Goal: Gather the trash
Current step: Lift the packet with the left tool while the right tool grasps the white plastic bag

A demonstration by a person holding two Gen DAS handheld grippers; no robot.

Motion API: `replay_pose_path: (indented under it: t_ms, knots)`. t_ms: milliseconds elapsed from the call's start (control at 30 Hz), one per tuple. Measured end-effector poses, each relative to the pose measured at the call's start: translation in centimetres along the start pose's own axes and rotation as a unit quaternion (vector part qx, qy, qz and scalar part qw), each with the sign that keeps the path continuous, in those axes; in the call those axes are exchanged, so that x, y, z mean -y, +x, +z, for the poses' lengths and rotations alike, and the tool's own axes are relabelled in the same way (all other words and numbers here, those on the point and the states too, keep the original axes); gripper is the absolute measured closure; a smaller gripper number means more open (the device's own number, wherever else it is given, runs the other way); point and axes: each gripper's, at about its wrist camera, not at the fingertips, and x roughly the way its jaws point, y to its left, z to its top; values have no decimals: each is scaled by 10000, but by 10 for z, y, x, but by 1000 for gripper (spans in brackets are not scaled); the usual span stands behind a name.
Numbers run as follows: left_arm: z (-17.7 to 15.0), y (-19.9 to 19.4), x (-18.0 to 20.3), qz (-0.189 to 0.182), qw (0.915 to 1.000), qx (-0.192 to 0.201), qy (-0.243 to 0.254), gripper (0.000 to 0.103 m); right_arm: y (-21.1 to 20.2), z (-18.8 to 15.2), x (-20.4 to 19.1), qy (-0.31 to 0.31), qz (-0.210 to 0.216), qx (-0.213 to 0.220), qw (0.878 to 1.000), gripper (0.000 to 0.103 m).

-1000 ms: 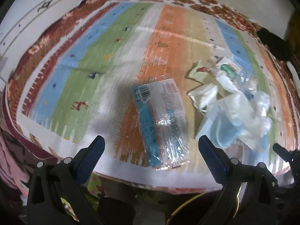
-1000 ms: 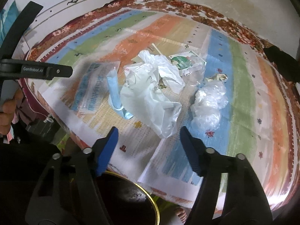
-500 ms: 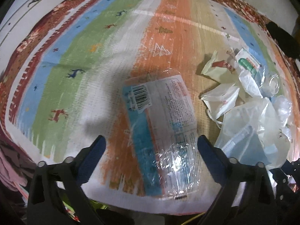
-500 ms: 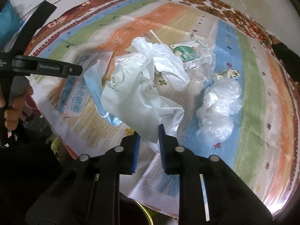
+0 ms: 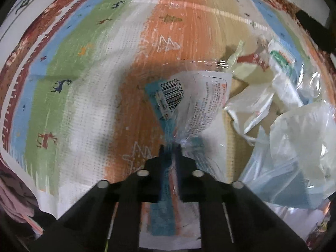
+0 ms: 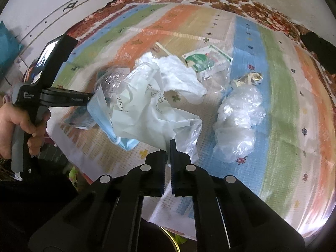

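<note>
In the left wrist view my left gripper [image 5: 170, 147] is closing its jaws, and the pads pinch the near end of a clear and blue wrapper with a barcode [image 5: 189, 96]. The wrapper bunches up from the striped mat [image 5: 73, 84]. In the right wrist view my right gripper [image 6: 169, 145] is closing too, its fingertips nipping the near edge of a crumpled white plastic bag [image 6: 147, 105]. The left gripper [image 6: 90, 99] shows there at the left, held by a hand [image 6: 21, 124], its tip buried in the wrapper [image 6: 109, 79].
A blue face mask [image 6: 109, 124] lies under the bag's left side. Behind it stands a green and white carton [image 6: 206, 62], with a foil scrap [image 6: 250, 78] and a wad of clear plastic [image 6: 237, 126] to the right. A gold rim [image 6: 174, 239] shows below the mat's front edge.
Both grippers went from wide open to shut. The left one came down onto the wrapper and pinched it. The right one moved in on the white bag's edge and closed there.
</note>
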Motion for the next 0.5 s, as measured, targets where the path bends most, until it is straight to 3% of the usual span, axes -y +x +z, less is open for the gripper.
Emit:
replay_pose_path:
  t_ms: [333,500]
  knots:
    - [4,-64,-8,-339,9967,665,-305,99,-38,8,15,485,33,434,9979,100]
    - [-7,-102,3,-531,9934,1017,-65,99,-60,4,19,675,123,650,9955,100]
